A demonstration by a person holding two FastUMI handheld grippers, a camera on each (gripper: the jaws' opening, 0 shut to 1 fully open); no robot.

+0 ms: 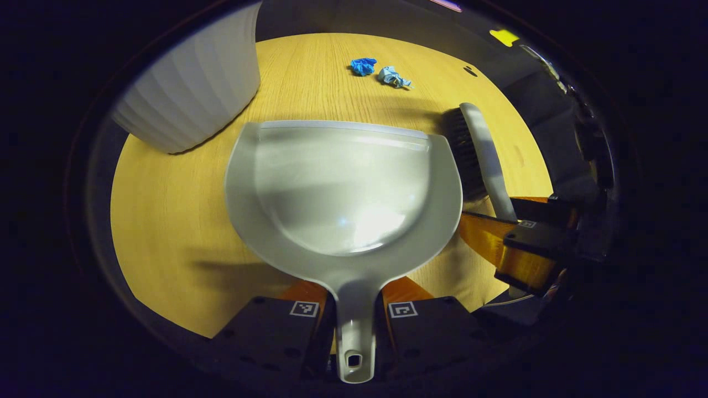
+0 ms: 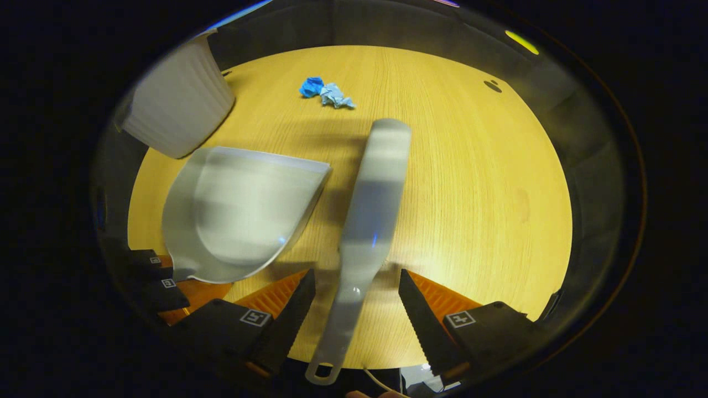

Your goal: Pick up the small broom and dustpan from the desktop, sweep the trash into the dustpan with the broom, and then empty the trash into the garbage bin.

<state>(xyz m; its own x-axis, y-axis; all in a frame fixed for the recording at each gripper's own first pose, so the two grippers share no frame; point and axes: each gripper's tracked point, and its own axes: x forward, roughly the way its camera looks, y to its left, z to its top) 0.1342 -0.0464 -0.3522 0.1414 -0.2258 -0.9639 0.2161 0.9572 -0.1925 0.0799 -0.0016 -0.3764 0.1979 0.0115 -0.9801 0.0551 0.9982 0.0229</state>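
Left gripper (image 1: pixel 354 315) is clamped on the dustpan (image 1: pixel 343 188) handle. Right gripper (image 2: pixel 357 301) stands apart astride the broom (image 2: pixel 368 221) handle; we judge both light, rigid, slick plastic.

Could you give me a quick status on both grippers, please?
Left gripper shut on dustpan handle. Right gripper open astride broom. Trash unswept ahead, path open.
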